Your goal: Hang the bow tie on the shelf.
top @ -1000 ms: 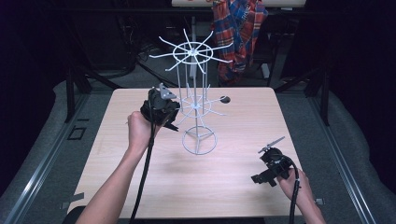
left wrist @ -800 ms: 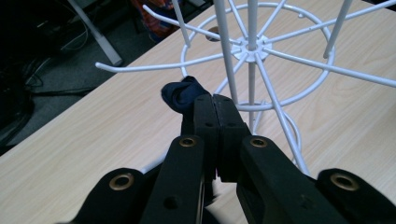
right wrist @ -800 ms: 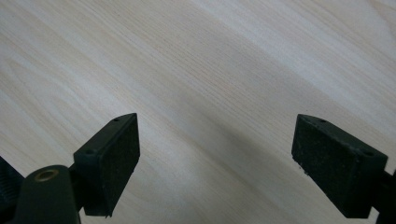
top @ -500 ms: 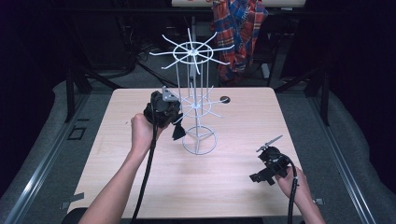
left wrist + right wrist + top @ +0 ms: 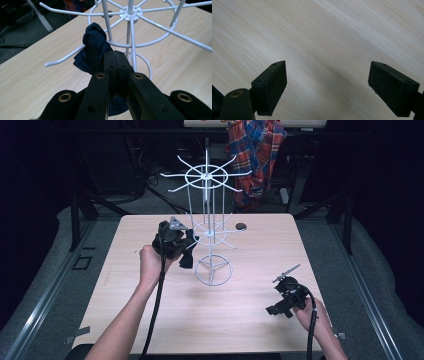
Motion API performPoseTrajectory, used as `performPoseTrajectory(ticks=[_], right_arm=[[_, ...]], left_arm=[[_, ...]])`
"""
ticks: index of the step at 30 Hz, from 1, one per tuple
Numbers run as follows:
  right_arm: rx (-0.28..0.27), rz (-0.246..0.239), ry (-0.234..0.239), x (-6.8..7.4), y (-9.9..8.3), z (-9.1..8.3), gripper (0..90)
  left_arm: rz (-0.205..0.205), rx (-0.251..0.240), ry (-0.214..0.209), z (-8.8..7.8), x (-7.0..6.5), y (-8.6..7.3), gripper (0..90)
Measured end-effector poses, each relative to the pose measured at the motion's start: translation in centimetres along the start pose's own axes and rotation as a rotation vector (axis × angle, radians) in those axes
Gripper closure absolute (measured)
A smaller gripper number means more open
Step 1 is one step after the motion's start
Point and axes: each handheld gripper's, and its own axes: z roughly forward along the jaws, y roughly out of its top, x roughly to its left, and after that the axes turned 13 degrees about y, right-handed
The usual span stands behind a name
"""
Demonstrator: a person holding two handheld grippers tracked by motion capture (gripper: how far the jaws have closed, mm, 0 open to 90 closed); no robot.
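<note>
My left gripper [image 5: 184, 251] is at the table's middle left, shut on a dark blue cloth [image 5: 186, 259]. In the left gripper view the two jaws [image 5: 115, 57] press flat together with the cloth [image 5: 93, 46] pinched between them. The cloth bunches up against a hooked arm of the white wire rack [image 5: 130, 15]. The rack [image 5: 213, 270] stands on its ring base at the table's centre, with two tiers of spoke arms. My right gripper [image 5: 276, 309] rests low near the front right of the table, open. Its pads [image 5: 272, 86] stand wide apart over bare wood.
A small dark round object [image 5: 241, 226] lies on the wooden table [image 5: 150, 320] behind the rack. A plaid garment [image 5: 257, 145] hangs beyond the far edge. Black cables trail from both grippers toward the front edge.
My left gripper has shifted slightly right, toward the rack, and the blue cloth now hangs in view beside the lower spokes. The right gripper has stayed put.
</note>
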Motion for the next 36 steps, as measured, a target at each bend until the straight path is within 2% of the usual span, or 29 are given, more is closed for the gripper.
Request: performPoseTrajectory(ticks=[5,9,19,22,23,24,25,36], right_arm=[[0.001,-0.003,0.001,-0.02,-0.01,-0.01,15.0],[-0.011,0.004,0.009,-0.02,-0.05,0.1,15.1],[0.001,0.011,0.019,-0.25,0.01,0.14,15.1],[0.013,0.004,0.015,-0.25,0.02,0.1,15.1],[-0.018,0.015,0.024,-0.13,-0.14,0.25,15.1],[0.006,0.006,0.01,-0.15,-0.14,0.07,15.1],[-0.005,0.012,0.016,-0.07,-0.19,0.08,15.1],[0.007,0.003,0.011,0.03,-0.09,0.0,15.1]], left_arm=[[-0.01,-0.003,-0.007,0.06,0.1,-0.18,89.5],[-0.009,0.002,-0.013,0.05,0.08,-0.16,89.5],[-0.004,0.006,-0.029,0.0,0.25,-0.08,88.5],[-0.009,0.003,-0.026,-0.04,0.38,-0.09,85.8],[-0.01,0.003,-0.029,-0.05,0.45,-0.1,83.0],[-0.011,0.002,-0.026,-0.07,0.5,-0.13,81.4],[-0.009,0.002,-0.027,-0.1,0.53,-0.15,80.0],[-0.013,-0.011,-0.03,-0.6,0.88,-0.35,74.3]])
